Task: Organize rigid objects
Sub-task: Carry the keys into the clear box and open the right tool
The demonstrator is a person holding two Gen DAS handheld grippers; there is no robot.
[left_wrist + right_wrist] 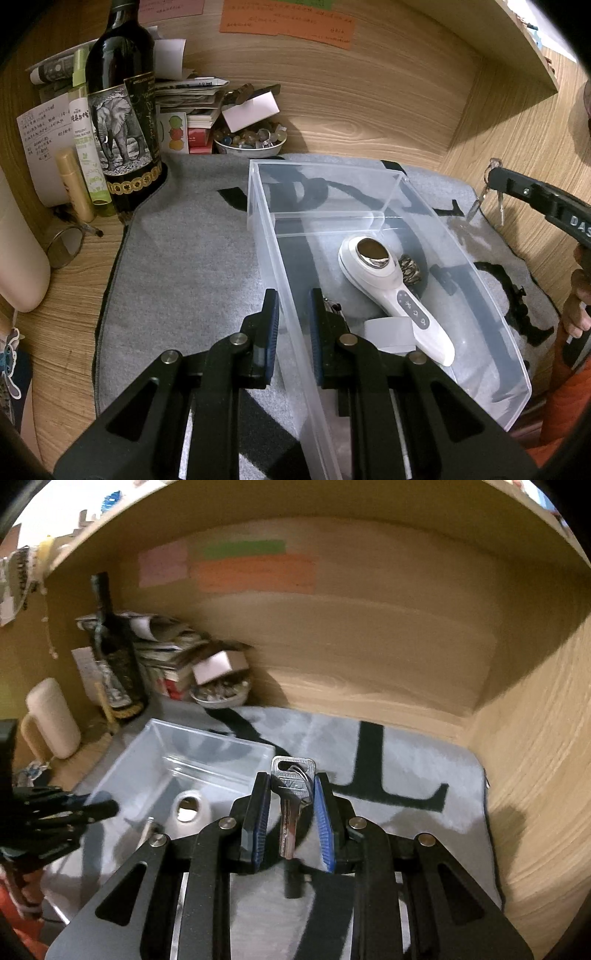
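A clear plastic bin (491,306) stands on the grey mat (177,266). In it lie a white handheld device (391,288) with a metal head, a small patterned metal piece (409,270) and a white cap (388,332). My left gripper (293,321) straddles the bin's left wall and is shut on it. My right gripper (290,805) is shut on a bunch of silver keys (291,794) and holds it above the mat, right of the bin (207,753). The keys also show in the left wrist view (493,192).
A dark wine bottle (122,110), spray bottles (86,140), a paper stack (192,99) and a bowl of stones (251,142) crowd the back left corner. A cream mug (51,716) stands at the left. Wooden walls (535,757) close the back and right.
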